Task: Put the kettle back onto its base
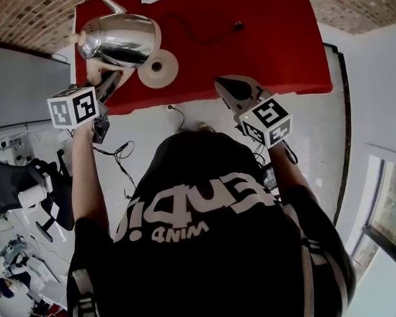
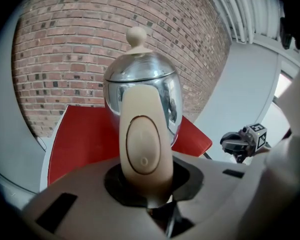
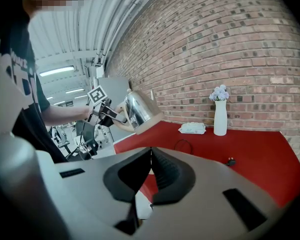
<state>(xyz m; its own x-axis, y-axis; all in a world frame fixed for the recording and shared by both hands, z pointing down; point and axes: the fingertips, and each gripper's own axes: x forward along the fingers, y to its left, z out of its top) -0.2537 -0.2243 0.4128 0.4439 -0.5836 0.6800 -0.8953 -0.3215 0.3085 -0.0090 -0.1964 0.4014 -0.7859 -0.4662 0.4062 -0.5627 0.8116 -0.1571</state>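
Polished steel kettle [image 1: 119, 38] with a cream knob on its lid hangs in the air over the near left corner of a red table [image 1: 277, 38]. It tilts, with its spout towards the far edge. The left gripper [image 1: 109, 84] has its jaws closed firmly on the kettle's cream plastic handle [image 2: 142, 149], low on the handle, and carries the whole weight.

The round cream base [image 1: 160, 69] lies flat on the table, just right of the kettle. Its centre socket is uncovered, so the kettle is not yet seated. A black cord [image 1: 204, 35] trails from the base across the cloth.

The right gripper [image 3: 150, 166] hovers near the table's front edge, well apart from the kettle. Its jaws are pressed together with nothing between them.

The kettle looks stiff and smooth. The shiny body would likely slip in the jaws, so the handle is the sensible hold. Its bulk sits out in front of the grip, so it will probably want to tip forward. Whether water is inside cannot be seen. The base looks light and may slide if nudged, so a level, centred descent seems wise.
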